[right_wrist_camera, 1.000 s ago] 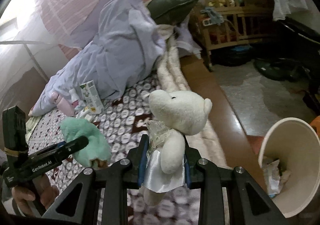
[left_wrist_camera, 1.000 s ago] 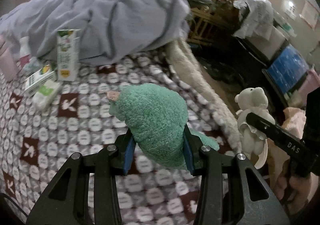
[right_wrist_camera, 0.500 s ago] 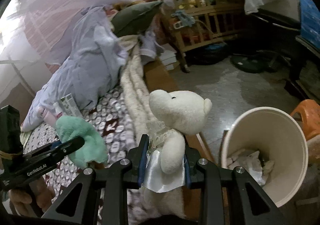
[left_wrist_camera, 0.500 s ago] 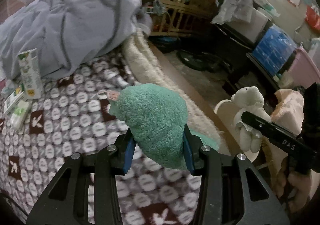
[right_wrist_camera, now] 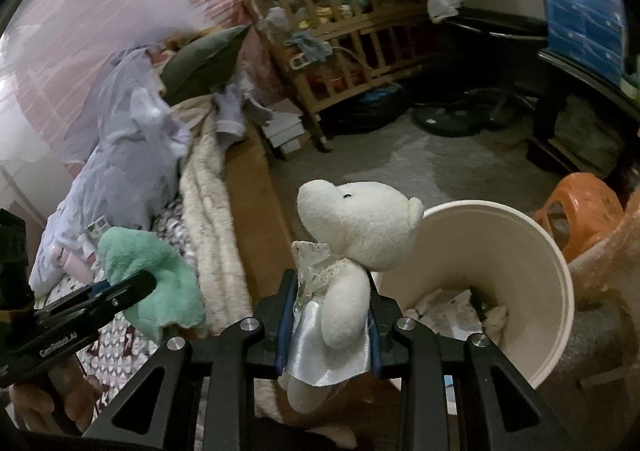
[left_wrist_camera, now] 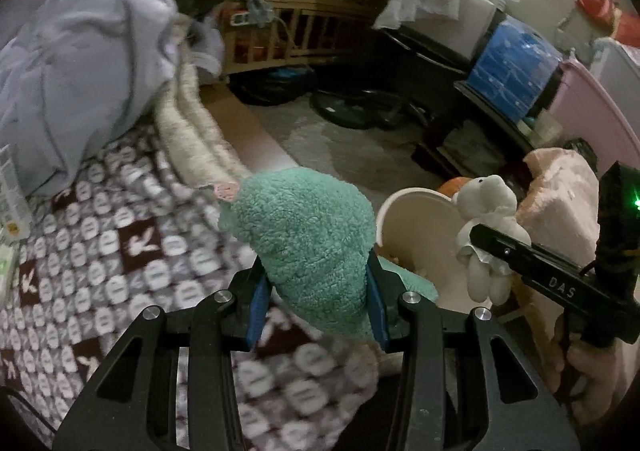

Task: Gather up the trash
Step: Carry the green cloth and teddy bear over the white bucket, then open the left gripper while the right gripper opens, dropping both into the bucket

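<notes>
the green plush toy (left_wrist_camera: 308, 239) is clamped across its soft middle by the left gripper (left_wrist_camera: 316, 303), above the patterned bedspread (left_wrist_camera: 100, 251) at the bed's edge. the white teddy bear (right_wrist_camera: 348, 251) is pinched at its satin-dressed waist by the right gripper (right_wrist_camera: 328, 327), just beside the cream bin (right_wrist_camera: 532, 263), where crumpled paper lies. both are judged light and squashy — a mid-body hold suits them, though the satin may slip.
</notes>
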`<state>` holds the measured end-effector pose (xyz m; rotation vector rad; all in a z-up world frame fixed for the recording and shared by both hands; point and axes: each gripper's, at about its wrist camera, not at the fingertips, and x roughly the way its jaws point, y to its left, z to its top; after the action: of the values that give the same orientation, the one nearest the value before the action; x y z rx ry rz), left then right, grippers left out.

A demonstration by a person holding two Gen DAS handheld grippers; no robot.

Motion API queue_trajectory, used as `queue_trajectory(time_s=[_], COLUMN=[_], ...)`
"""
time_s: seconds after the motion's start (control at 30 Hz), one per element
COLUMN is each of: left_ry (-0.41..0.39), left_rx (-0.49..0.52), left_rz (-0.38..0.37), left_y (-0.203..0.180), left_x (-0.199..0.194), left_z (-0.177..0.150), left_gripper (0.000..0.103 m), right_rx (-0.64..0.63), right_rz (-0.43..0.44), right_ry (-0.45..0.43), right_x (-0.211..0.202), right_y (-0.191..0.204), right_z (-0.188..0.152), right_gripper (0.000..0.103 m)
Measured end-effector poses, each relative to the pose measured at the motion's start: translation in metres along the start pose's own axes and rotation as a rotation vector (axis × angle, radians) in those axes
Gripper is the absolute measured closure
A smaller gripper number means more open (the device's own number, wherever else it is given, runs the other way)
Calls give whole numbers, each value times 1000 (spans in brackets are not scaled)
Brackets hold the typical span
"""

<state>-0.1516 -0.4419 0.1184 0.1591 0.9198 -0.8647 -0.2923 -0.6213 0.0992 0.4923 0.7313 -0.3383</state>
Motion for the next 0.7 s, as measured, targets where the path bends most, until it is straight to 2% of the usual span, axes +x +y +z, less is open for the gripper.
queue_trajectory(time_s=[0.33,0.7], left_ry=[51,86], left_rx=[47,92], left_rz=[-61,-102], left_y=[-36,-68], left_x=[31,61], left_z=[6,11], left_gripper=[63,63], right_rx=[61,118], right_rz=[-69,-105], right_ry=[-4,13], right_x=[-8,-2], right_y=[-39,-71], right_z=[-2,-5], right_gripper=[75,75])
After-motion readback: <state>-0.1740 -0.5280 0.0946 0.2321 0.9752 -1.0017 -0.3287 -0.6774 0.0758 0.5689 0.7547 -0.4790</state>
